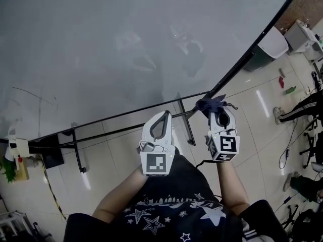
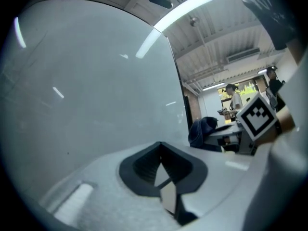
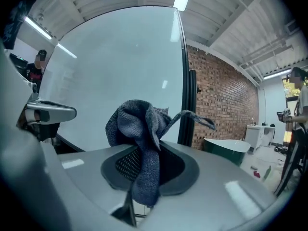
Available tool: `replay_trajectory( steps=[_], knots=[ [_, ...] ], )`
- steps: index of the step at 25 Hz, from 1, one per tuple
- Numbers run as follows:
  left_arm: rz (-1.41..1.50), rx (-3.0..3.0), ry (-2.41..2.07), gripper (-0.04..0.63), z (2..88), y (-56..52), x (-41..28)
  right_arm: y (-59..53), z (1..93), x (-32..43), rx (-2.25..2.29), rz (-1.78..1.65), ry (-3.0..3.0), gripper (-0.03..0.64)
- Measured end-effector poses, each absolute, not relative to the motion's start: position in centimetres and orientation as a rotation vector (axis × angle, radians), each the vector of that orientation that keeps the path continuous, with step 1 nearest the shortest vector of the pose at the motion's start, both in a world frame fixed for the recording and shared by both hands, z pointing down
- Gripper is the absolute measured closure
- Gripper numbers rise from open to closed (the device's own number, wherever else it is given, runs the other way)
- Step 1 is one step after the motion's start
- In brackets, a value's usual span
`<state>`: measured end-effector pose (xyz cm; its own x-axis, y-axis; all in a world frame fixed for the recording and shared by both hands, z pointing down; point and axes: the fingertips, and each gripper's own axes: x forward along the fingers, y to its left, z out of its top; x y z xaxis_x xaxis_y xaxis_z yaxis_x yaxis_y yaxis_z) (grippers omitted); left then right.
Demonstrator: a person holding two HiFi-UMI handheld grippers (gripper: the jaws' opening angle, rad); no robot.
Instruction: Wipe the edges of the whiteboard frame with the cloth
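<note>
Cloth [image 3: 138, 129] clamped in right claw [image 1: 217, 115], lower end hidden; left claw [image 2: 163, 171] closed, empty.

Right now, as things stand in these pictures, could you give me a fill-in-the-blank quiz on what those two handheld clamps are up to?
The jaws of the right gripper are shut on a blue-grey ____.
The jaws of the left gripper are together and hold ____.
The whiteboard has a frame coloured ____.
Missing words: cloth; nothing; black.
</note>
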<state>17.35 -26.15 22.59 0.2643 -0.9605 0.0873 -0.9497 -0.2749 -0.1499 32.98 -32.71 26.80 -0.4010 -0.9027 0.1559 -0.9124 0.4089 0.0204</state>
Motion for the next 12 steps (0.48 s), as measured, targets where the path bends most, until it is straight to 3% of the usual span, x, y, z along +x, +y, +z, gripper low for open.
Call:
replay_trajectory(
  steps=[12],
  knots=[
    [-0.116,-2.438,1.807,0.591,19.4,-26.4,16.8,-30.3,24.6,31.6,1.651,0.007,-2.501,0.543]
  ],
)
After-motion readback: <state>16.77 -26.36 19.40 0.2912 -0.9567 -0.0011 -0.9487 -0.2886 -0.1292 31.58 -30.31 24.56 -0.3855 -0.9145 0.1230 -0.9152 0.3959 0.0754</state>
